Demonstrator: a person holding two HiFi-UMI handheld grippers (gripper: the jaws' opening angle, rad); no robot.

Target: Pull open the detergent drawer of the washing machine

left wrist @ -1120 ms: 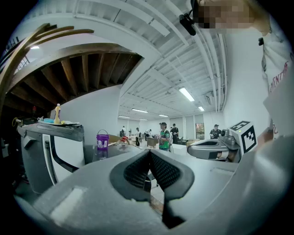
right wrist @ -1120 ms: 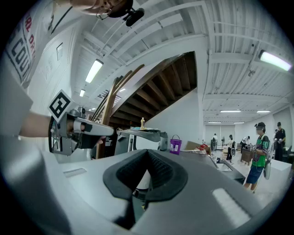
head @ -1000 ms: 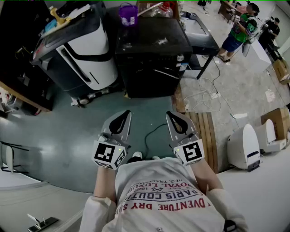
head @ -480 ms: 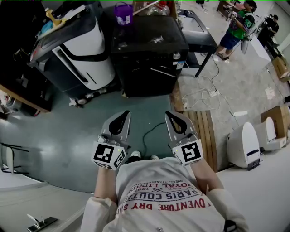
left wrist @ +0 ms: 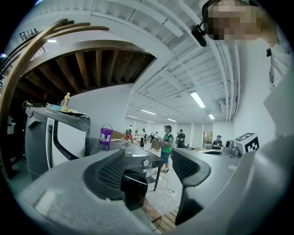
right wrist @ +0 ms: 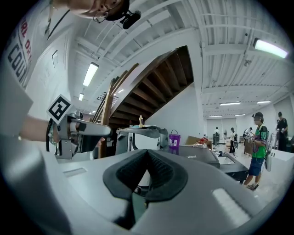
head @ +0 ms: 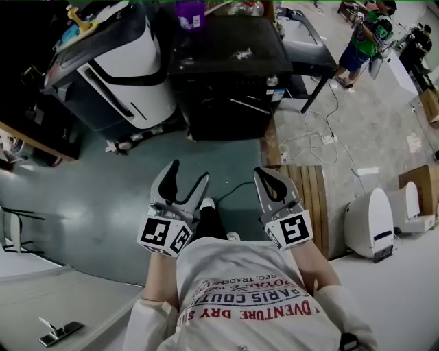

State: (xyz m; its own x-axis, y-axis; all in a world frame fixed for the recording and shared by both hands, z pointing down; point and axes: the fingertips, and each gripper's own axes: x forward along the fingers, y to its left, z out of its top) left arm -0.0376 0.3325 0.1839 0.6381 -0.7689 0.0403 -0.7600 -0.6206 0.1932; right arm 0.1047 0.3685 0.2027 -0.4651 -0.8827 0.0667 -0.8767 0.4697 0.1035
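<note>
The black washing machine [head: 226, 75] stands ahead of me across a stretch of floor, its control knob [head: 273, 81] at the front's right; its detergent drawer I cannot pick out. My left gripper [head: 188, 171] is held level and aimed at it, its jaws opening with nothing between them. In the left gripper view the machine [left wrist: 135, 176] shows between the spread fingers [left wrist: 110, 172]. My right gripper [head: 265, 173] is shut and empty beside it. The right gripper view has the closed pads [right wrist: 147, 170] in front and the machine [right wrist: 202, 156] far behind. Both grippers are well short of the machine.
A grey-and-white appliance [head: 116, 62] stands left of the machine, and a purple bucket [head: 190, 12] sits on top of the machine at the back. Wooden slats [head: 312, 199] and cables lie on the floor at right. A white device [head: 370, 223] and people [head: 360, 48] are further right.
The left gripper's jaws have gone from shut to wide apart. Both grippers shifted a little, and a dark-clad leg has stepped forward between them.
</note>
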